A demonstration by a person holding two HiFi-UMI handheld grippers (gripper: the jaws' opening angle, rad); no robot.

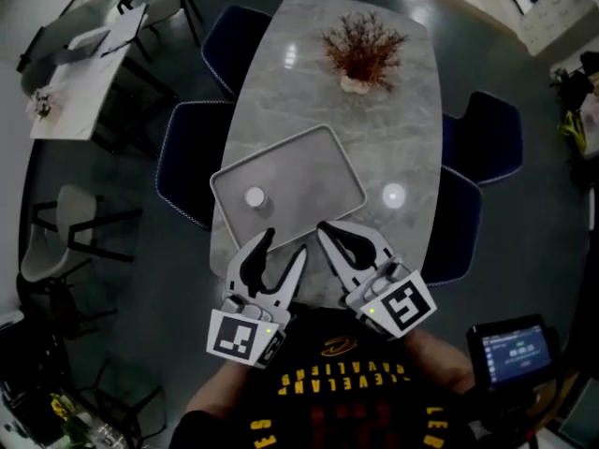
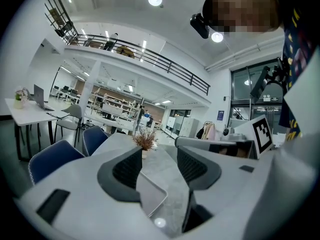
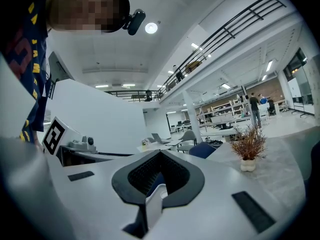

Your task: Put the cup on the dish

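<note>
Currently the left gripper [image 1: 285, 243] hovers over the near edge of the marble table [image 1: 393, 92], its jaws wide apart with nothing between them. Just beside it, the right gripper [image 1: 328, 235] has its jaws closed together, empty. The small white cup [image 1: 255, 196] stands upright on the grey rectangular tray [image 1: 318, 171], near its left front corner.

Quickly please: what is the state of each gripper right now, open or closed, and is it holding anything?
Left white two-jaw gripper: open, holding nothing.
Right white two-jaw gripper: closed, holding nothing.
</note>
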